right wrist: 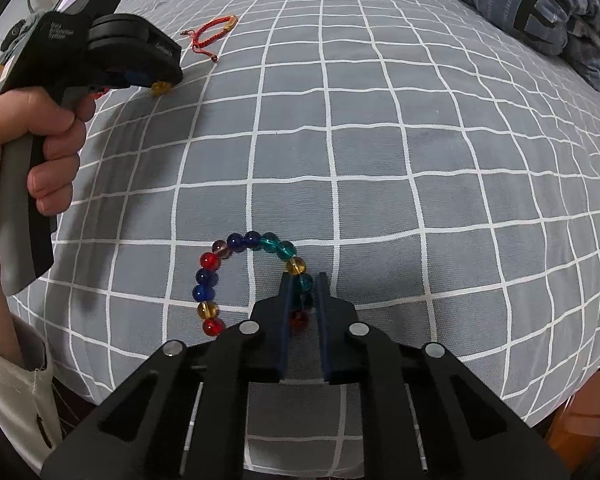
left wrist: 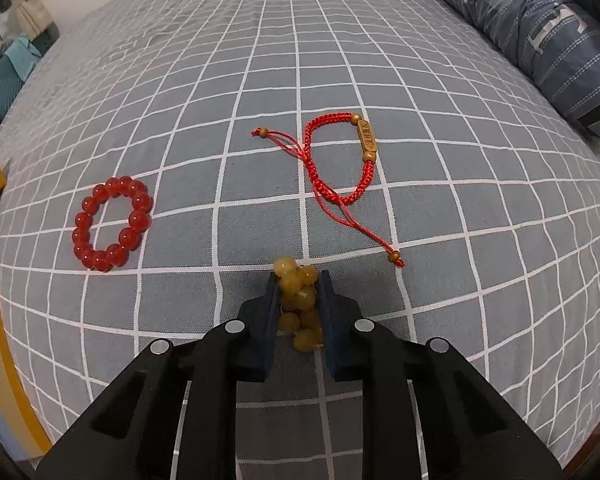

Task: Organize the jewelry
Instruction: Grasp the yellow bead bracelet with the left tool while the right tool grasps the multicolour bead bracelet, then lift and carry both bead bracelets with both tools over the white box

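The left tongs [left wrist: 298, 280] are clamped on a bunched yellow bead bracelet [left wrist: 298, 304], whose beads fill the gap between the two blue pads and poke out past the tips. They sit low over a bed [left wrist: 380, 60] covered in a grey sheet with a white grid. To the far right of these tongs lies a red cord bracelet [left wrist: 336, 160] with a wooden charm, its loose ends trailing left and near. To the left, well apart from it, a red bead bracelet [left wrist: 112, 224] lies flat as a closed ring. A folded blue quilt [left wrist: 540, 20] runs along the far right edge of the bed.

The right tongs [right wrist: 304, 280] are closed on a multicolour bead bracelet [right wrist: 252, 276], gripping the right side of its ring between the pads; the rest of the loop spreads out to the left on the sheet. In the right wrist view the left hand [right wrist: 40, 140] holds its tool at far left.
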